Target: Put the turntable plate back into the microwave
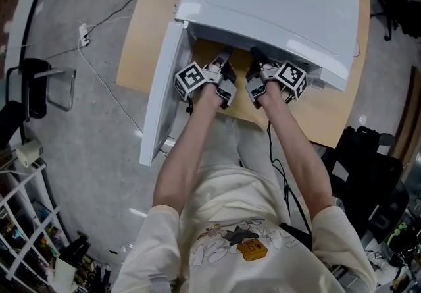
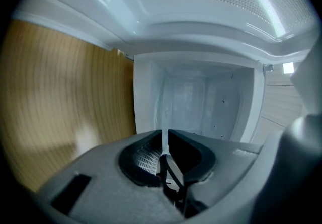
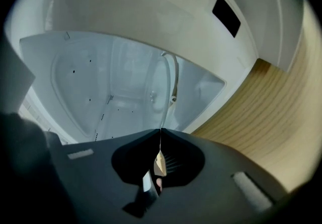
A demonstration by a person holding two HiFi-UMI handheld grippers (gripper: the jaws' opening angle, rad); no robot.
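Wooden table (image 1: 332,110), grey floor (image 1: 92,41) — left gripper (image 2: 165,133) and right gripper (image 3: 160,131) pinch turntable plate (image 3: 163,84).

Table (image 1: 329,114): light wood, beneath left tongs (image 1: 223,60) and right tongs (image 1: 255,60).
Floor (image 1: 99,127): grey, left of the left tongs.
Plug and cable (image 1: 84,36): white, on the floor, well left.
Bags (image 1: 365,160): black, right of the right tongs.

Turntable plate (image 3: 169,83) edge-on in hand-held gripper (image 3: 160,132)

- Your left claw (image 2: 164,137) is grey, your right claw (image 3: 160,137) black.
- Microwave (image 1: 276,2) ahead of them is white.
- Turntable plate (image 3: 173,79) in them is clear.
- Table (image 1: 148,48) beneath them is pale wood grain.
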